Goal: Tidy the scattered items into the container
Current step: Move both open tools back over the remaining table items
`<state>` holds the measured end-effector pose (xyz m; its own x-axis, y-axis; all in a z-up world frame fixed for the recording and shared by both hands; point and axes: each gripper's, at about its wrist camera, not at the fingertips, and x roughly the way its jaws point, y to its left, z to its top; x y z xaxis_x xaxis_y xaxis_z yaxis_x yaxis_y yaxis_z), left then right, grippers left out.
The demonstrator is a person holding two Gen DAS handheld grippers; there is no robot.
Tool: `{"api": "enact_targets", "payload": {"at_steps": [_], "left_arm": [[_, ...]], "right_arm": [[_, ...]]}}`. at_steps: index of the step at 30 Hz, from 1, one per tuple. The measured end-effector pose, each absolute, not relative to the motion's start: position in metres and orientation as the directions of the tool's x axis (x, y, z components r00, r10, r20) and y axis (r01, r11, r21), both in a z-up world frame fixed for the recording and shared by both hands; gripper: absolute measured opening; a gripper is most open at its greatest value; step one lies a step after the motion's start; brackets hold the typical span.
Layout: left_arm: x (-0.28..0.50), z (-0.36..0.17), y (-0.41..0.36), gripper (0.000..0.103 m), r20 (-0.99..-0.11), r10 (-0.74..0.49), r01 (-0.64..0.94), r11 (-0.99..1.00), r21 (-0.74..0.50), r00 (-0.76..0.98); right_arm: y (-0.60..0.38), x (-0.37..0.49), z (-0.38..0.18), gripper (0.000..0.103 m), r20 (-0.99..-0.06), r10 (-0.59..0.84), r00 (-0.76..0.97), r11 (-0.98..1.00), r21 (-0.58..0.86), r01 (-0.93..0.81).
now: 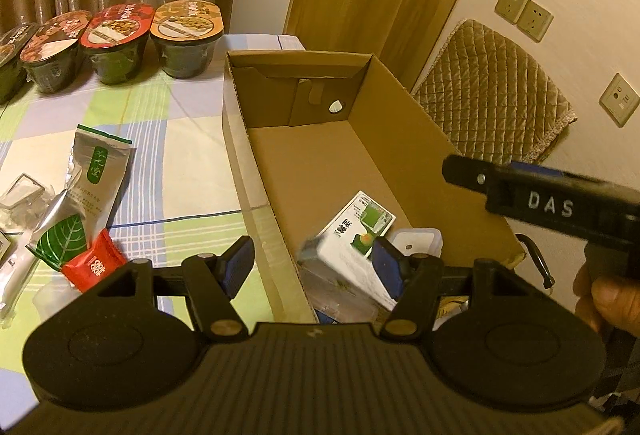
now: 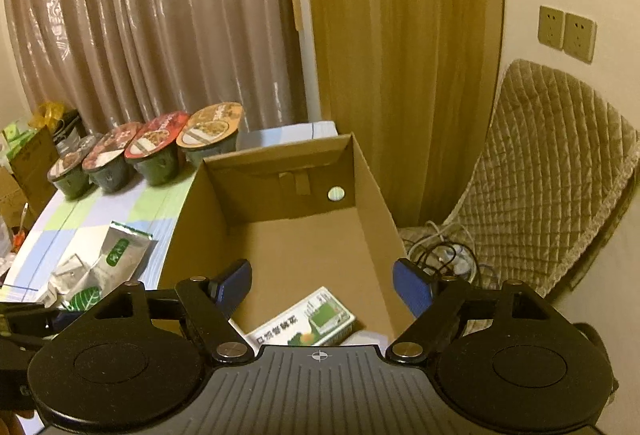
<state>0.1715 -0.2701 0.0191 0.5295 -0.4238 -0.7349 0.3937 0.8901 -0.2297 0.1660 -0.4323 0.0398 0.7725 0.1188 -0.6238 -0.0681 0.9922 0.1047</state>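
Progress partial | cardboard box (image 1: 320, 163) holds white-green carton (image 1: 352, 235) | sachets (image 1: 80, 203) remain on counter (image 1: 180, 175) | left claw (image 1: 312, 267), right claw (image 2: 324, 283) both released, empty

Warm, dim indoor light is tinting everything yellowish. Fisheye bending is curving the curtains (image 2: 152, 23) and darkening the corners. The white box (image 1: 352, 235) is looking motion-blurred; curtain folds are catching soft glare.

Right gripper (image 2: 322, 291): jaws spread wide, nothing held, above near end of cardboard box (image 2: 376, 195). White-green carton (image 2: 308, 321) lying inside. Four lidded bowls (image 2: 152, 151) ranged far left; silver pouch (image 2: 120, 259) left.
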Motion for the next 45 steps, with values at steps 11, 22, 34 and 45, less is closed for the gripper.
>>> {"api": "enact_targets", "payload": {"at_steps": [11, 22, 34, 45], "left_arm": [[0.156, 0.025, -0.249, 0.060, -0.738, -0.405, 0.378, 0.900, -0.217, 0.540], [0.129, 0.036, -0.214, 0.065, -0.739, -0.373, 0.346, 0.917, -0.201, 0.560], [0.098, 0.055, -0.169, 0.084, -0.720, -0.348, 0.309, 0.931, -0.191, 0.601], [0.076, 0.063, -0.132, 0.096, -0.711, -0.337, 0.280, 0.939, -0.203, 0.617]], "right_arm": [[-0.433, 0.140, 0.043, 0.083, -0.636, 0.118, 0.763, 0.990, 0.136, -0.040], [-0.416, 0.113, 0.059, 0.084, -0.627, 0.139, 0.766, 0.986, 0.160, -0.048], [-0.382, 0.091, 0.088, 0.084, -0.594, 0.178, 0.785, 0.982, 0.158, -0.104], [-0.351, 0.071, 0.101, 0.084, -0.578, 0.215, 0.787, 0.976, 0.151, -0.156]]}}
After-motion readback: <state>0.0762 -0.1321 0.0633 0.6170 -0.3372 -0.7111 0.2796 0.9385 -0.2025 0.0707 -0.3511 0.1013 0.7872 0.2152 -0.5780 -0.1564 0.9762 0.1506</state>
